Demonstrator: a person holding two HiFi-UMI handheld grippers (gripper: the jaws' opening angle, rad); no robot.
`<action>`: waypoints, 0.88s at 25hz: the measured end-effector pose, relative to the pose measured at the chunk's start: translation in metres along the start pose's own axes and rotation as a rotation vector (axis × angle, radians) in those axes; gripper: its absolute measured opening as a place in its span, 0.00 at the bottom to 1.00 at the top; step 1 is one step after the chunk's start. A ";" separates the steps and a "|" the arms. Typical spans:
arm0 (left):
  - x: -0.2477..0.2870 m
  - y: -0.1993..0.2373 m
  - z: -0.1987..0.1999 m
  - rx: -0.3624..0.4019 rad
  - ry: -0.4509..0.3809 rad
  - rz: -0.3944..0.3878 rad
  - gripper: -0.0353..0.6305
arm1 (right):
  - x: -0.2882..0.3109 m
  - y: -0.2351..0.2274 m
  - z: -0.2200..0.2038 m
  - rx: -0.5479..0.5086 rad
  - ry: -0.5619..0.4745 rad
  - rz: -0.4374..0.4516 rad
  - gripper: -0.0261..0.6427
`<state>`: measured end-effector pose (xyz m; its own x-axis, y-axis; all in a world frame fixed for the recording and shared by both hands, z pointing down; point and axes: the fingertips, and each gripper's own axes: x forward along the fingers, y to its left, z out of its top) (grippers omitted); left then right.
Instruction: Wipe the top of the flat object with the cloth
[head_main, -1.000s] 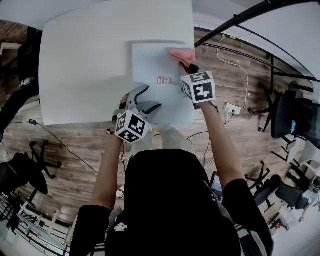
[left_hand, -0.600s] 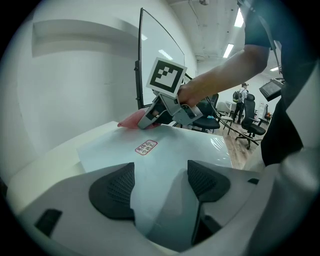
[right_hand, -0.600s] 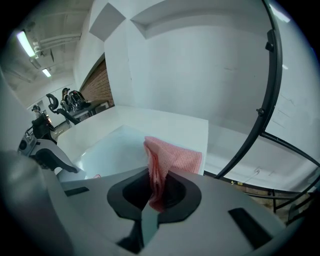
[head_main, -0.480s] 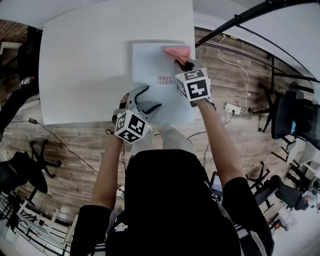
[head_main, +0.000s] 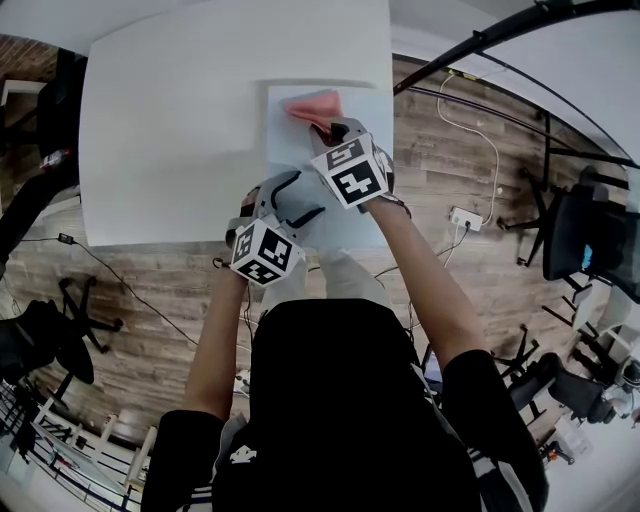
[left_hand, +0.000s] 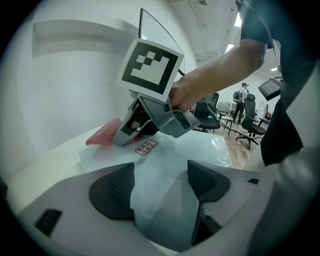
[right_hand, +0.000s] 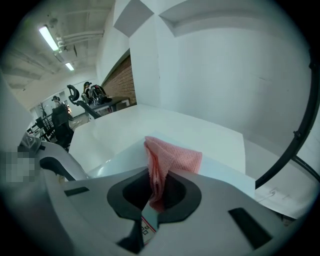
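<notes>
Table; right gripper view shows the cloth clamped

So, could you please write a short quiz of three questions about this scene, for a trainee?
1. True or false: the right gripper is shut on the pink cloth.
2. On which part of the flat object does the cloth lie? A: the part nearest the person. B: the part farthest from the person. C: it does not touch the object.
3. Fill in: the gripper whose jaws stand apart is the ___ gripper.

Key: 1 true; 2 B; 3 left, the left gripper.
</notes>
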<state>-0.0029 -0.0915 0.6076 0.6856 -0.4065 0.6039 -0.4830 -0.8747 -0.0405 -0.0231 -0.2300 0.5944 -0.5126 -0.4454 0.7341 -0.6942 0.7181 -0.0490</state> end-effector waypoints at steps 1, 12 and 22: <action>0.000 0.000 0.000 0.000 0.000 0.000 0.54 | 0.002 0.006 0.002 -0.004 -0.003 0.010 0.11; -0.001 0.001 -0.001 0.003 -0.003 0.001 0.54 | 0.010 0.032 0.009 -0.037 -0.009 0.070 0.11; -0.001 0.000 -0.001 0.002 -0.007 0.004 0.54 | 0.007 0.019 0.007 -0.046 0.003 0.050 0.11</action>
<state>-0.0045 -0.0908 0.6081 0.6873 -0.4117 0.5985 -0.4845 -0.8736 -0.0445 -0.0432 -0.2234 0.5945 -0.5445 -0.4063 0.7338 -0.6435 0.7635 -0.0547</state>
